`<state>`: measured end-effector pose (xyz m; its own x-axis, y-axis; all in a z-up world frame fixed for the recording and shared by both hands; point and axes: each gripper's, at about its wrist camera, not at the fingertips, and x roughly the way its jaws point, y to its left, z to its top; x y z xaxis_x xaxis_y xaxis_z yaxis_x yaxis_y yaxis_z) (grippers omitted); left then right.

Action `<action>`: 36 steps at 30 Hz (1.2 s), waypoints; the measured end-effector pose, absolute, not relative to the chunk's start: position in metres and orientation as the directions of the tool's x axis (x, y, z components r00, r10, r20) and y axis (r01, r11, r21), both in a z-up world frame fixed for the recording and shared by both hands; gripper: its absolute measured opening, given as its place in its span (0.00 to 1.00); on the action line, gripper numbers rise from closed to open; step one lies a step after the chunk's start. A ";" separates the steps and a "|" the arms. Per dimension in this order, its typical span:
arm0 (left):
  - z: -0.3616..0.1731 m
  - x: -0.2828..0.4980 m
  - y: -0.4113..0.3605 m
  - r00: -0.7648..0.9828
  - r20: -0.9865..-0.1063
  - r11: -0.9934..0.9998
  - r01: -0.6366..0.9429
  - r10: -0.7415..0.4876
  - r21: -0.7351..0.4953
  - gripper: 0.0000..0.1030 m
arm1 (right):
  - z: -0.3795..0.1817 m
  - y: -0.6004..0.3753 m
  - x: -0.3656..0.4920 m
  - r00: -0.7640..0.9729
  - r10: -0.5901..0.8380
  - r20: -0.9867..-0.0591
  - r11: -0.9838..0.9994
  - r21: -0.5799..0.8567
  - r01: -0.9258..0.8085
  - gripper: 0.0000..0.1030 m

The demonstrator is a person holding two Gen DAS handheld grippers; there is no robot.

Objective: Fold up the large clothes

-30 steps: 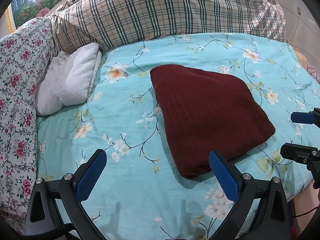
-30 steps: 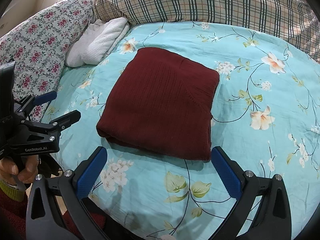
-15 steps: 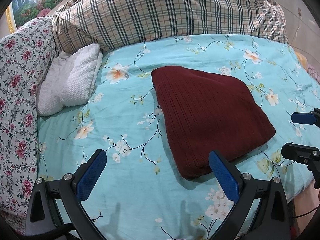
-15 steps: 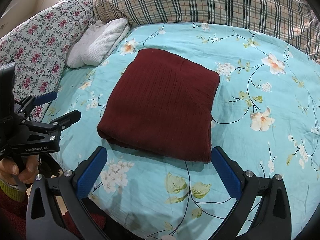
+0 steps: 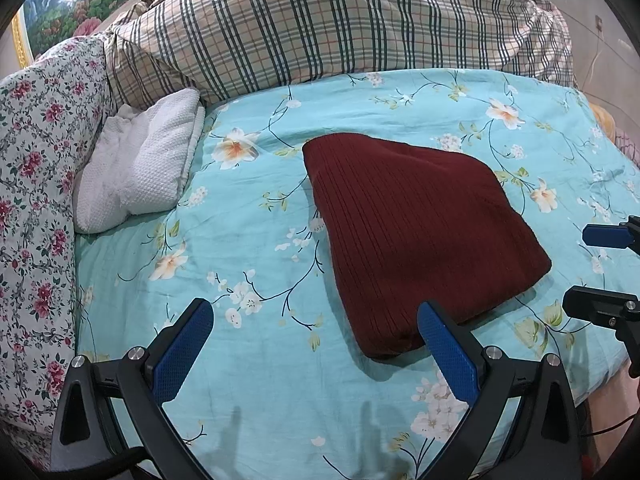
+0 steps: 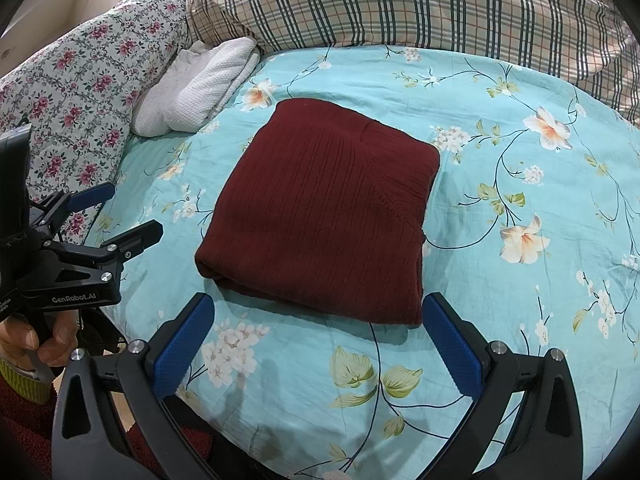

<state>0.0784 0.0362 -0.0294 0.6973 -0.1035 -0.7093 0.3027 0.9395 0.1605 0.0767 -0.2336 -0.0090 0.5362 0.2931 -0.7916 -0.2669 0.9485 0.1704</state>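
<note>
A dark red ribbed knit garment lies folded into a thick rectangle on the turquoise floral bedsheet; the right wrist view shows the same garment squarely ahead. My left gripper hovers open above the sheet near the garment's front left corner, holding nothing. My right gripper is open too, just short of the garment's near edge, its fingers empty. The right gripper appears at the right edge of the left wrist view, and the left gripper at the left of the right wrist view.
A white waffle-textured folded cloth lies at the back left of the bed. A plaid quilt is heaped along the far side and a rose-print quilt runs down the left. A hand holds the left gripper's handle.
Both views have drifted very slightly; the garment sits a touch lower in each. Neither gripper has changed its opening, and the garment has not moved on the sheet.
</note>
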 end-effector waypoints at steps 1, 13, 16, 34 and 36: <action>-0.030 0.078 0.036 0.698 -0.709 0.940 0.302 -0.103 0.161 0.99 | -0.009 -0.233 0.077 0.536 0.293 -0.792 0.948 0.170 -0.267 1.00; -0.029 0.078 0.035 0.698 -0.708 0.940 0.301 -0.102 0.161 0.99 | -0.009 -0.233 0.077 0.537 0.292 -0.791 0.949 0.170 -0.266 1.00; -0.028 0.079 0.035 0.699 -0.708 0.940 0.302 -0.103 0.162 0.99 | -0.009 -0.233 0.076 0.537 0.291 -0.791 0.949 0.169 -0.265 1.00; -0.028 0.098 0.033 0.699 -0.708 0.951 0.276 -0.099 0.138 0.99 | -0.007 -0.242 0.095 0.561 0.298 -0.772 0.953 0.205 -0.225 1.00; -0.028 0.102 0.032 0.701 -0.707 0.953 0.269 -0.094 0.141 0.99 | -0.008 -0.244 0.101 0.563 0.294 -0.773 0.955 0.207 -0.214 1.00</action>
